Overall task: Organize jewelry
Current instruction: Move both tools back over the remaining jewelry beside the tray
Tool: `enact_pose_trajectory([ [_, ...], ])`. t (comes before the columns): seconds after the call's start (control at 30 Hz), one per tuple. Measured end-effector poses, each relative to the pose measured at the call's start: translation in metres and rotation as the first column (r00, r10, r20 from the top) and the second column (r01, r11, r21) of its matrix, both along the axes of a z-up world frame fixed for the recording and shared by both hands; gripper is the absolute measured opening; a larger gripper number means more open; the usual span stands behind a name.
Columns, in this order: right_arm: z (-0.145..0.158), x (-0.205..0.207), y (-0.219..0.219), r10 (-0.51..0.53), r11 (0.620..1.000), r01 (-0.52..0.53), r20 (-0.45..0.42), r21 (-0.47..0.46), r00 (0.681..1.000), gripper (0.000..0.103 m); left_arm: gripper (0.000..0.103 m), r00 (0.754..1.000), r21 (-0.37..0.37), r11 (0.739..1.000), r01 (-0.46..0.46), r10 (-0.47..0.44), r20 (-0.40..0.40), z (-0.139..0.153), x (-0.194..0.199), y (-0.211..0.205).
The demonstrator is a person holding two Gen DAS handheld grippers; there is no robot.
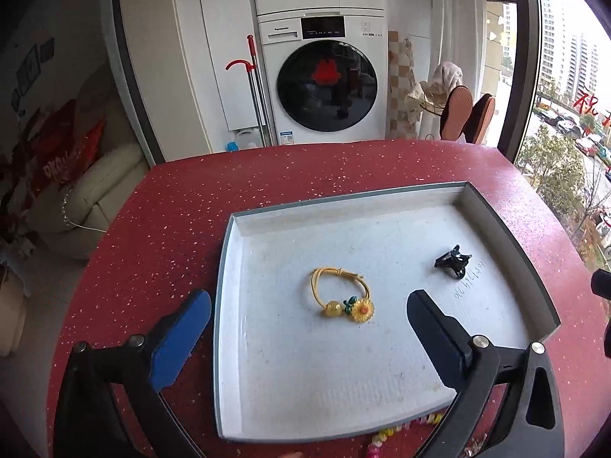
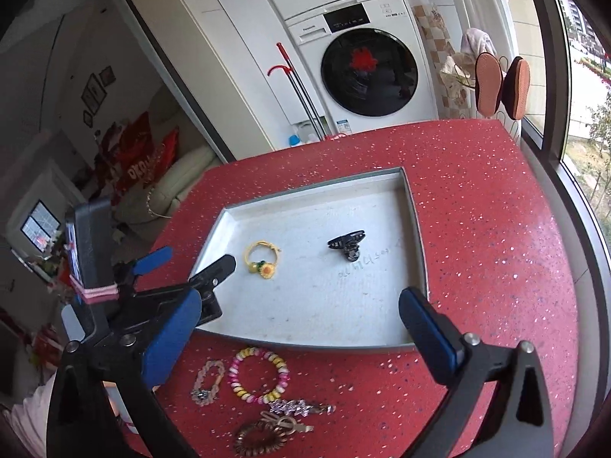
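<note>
Both claws gape empty; yellow bracelet (image 1: 342, 293) lies ahead between left claw (image 1: 307, 315) tips.

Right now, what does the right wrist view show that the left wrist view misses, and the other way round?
Only the right wrist view: the pink-and-yellow bead bracelet whole, the pale chain bracelet and the brown coil hair tie, all on the red table outside the tray. Only the left wrist view: nothing extra on the table. Both: white tray, sunflower hair tie, black claw clip.
</note>
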State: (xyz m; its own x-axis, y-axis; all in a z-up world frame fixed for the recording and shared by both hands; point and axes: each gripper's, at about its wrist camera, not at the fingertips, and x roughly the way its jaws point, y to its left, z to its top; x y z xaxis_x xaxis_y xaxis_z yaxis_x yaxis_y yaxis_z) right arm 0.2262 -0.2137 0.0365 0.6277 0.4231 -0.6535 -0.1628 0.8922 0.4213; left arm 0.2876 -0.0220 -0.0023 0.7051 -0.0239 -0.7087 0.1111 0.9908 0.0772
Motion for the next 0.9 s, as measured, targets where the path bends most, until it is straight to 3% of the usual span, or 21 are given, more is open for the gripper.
enact_pose_trajectory([
  [0.3, -0.005, -0.043, 0.011, 0.015, 0.996, -0.019, -0.046, -0.09, 0.999, 0.103, 0.103, 0.999, -0.077, 0.997, 0.022, -0.024, -0.027, -0.003, -0.078, 0.037],
  [0.53, -0.034, -0.072, 0.016, 0.014, 0.987, -0.034, -0.125, -0.16, 0.992, 0.103, 0.103, 0.998, -0.059, 0.998, -0.031, 0.028, -0.054, -0.027, -0.136, 0.059],
  [0.7, -0.056, -0.084, 0.024, 0.018, 0.979, -0.053, -0.171, -0.199, 0.985, 0.103, 0.103, 0.994, -0.075, 0.995, -0.06, 0.053, -0.098, -0.043, -0.147, 0.067],
  [0.9, -0.06, -0.092, 0.027, 0.011, 0.973, -0.052, -0.18, -0.223, 0.984, 0.103, 0.103, 0.992, -0.047, 0.997, -0.068, 0.062, -0.112, -0.052, -0.145, 0.062],
])
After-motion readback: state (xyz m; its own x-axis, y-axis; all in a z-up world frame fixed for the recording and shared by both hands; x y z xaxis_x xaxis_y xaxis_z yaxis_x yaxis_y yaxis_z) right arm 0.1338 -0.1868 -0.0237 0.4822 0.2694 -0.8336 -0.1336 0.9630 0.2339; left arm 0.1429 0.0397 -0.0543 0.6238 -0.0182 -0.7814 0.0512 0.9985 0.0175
